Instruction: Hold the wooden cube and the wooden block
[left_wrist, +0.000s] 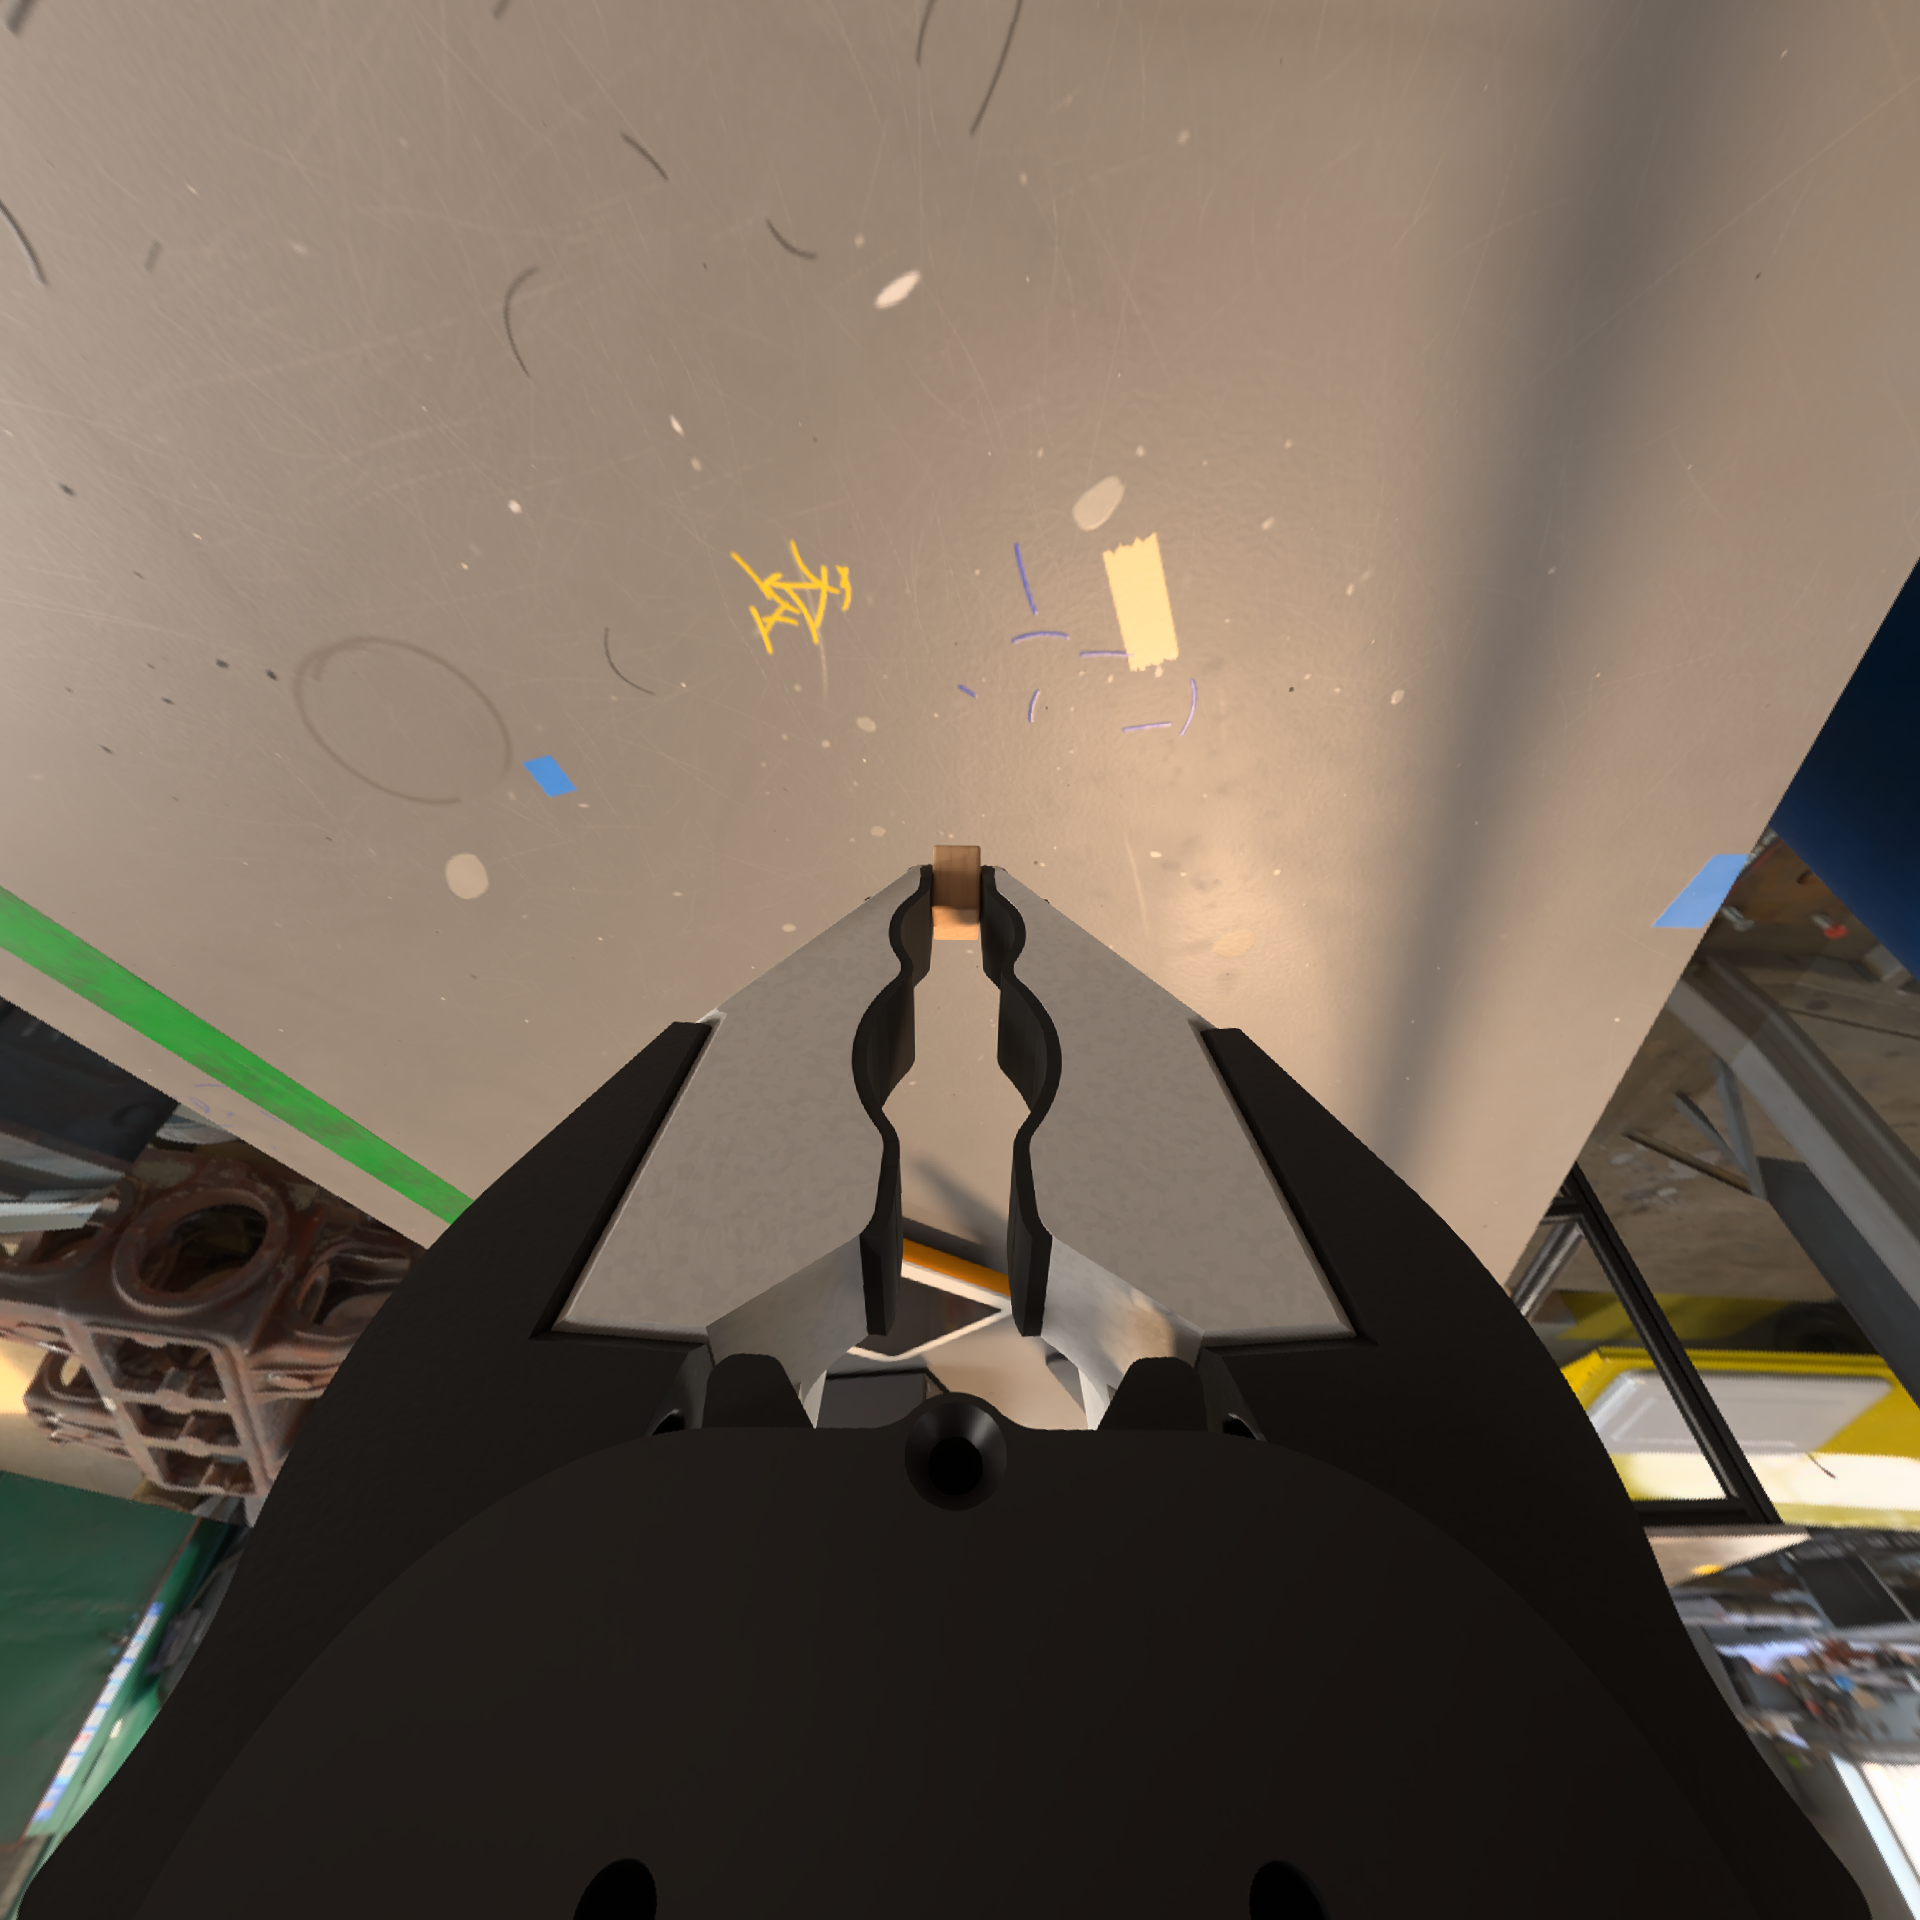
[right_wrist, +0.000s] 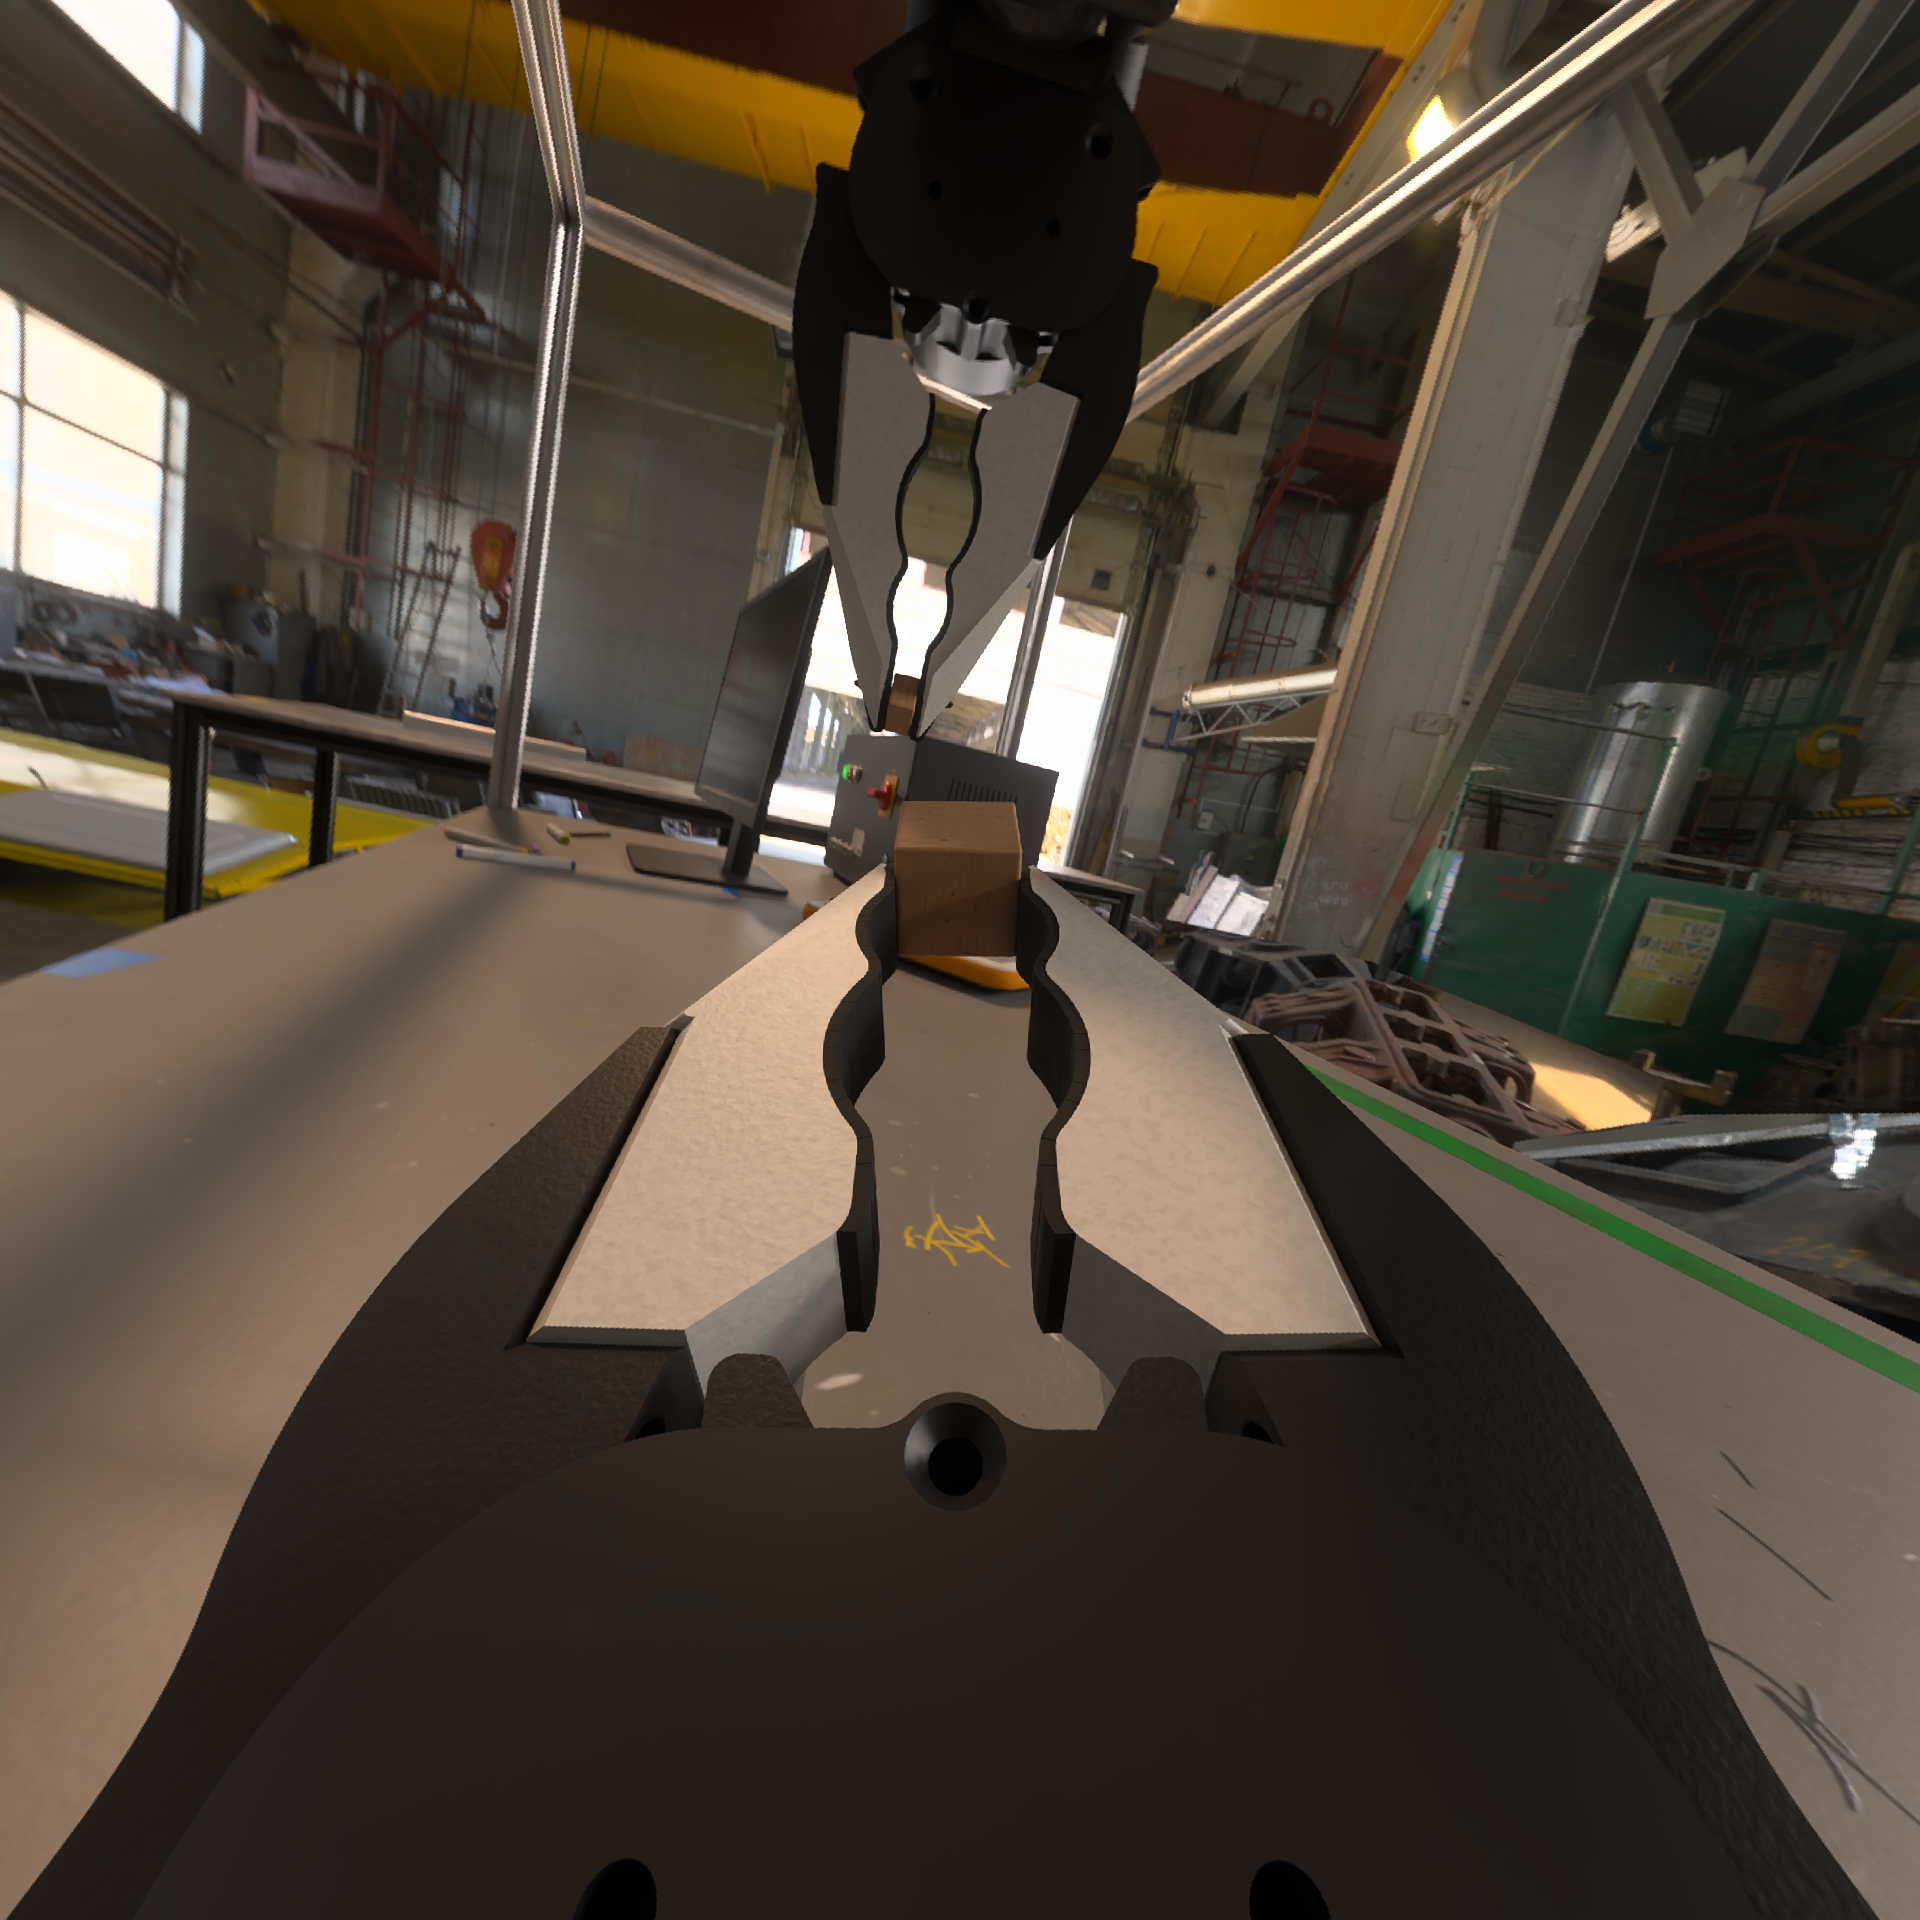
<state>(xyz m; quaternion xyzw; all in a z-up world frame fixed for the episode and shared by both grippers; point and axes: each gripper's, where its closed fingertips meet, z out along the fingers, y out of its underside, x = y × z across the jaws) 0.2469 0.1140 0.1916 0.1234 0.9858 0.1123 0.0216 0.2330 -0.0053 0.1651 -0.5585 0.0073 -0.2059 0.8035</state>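
In the left wrist view my left gripper (left_wrist: 956, 885) points down at the grey table (left_wrist: 416, 416) and is shut on a small wooden block (left_wrist: 956, 865) pinched at the fingertips, above the table. In the right wrist view my right gripper (right_wrist: 956, 896) is shut on a larger wooden cube (right_wrist: 956, 862), held level above the table (right_wrist: 312, 1039). The left gripper (right_wrist: 900, 719) also shows there, hanging tips-down above and beyond the cube, with the small block (right_wrist: 906, 696) between its tips.
A monitor (right_wrist: 764, 707), a dark control box (right_wrist: 935, 790) and pens (right_wrist: 514, 854) stand at the table's far end. A metal frame post (right_wrist: 540, 416) rises at the back left. A green stripe (right_wrist: 1610, 1226) runs along the right edge. Yellow tape (left_wrist: 1140, 608) lies on the table.
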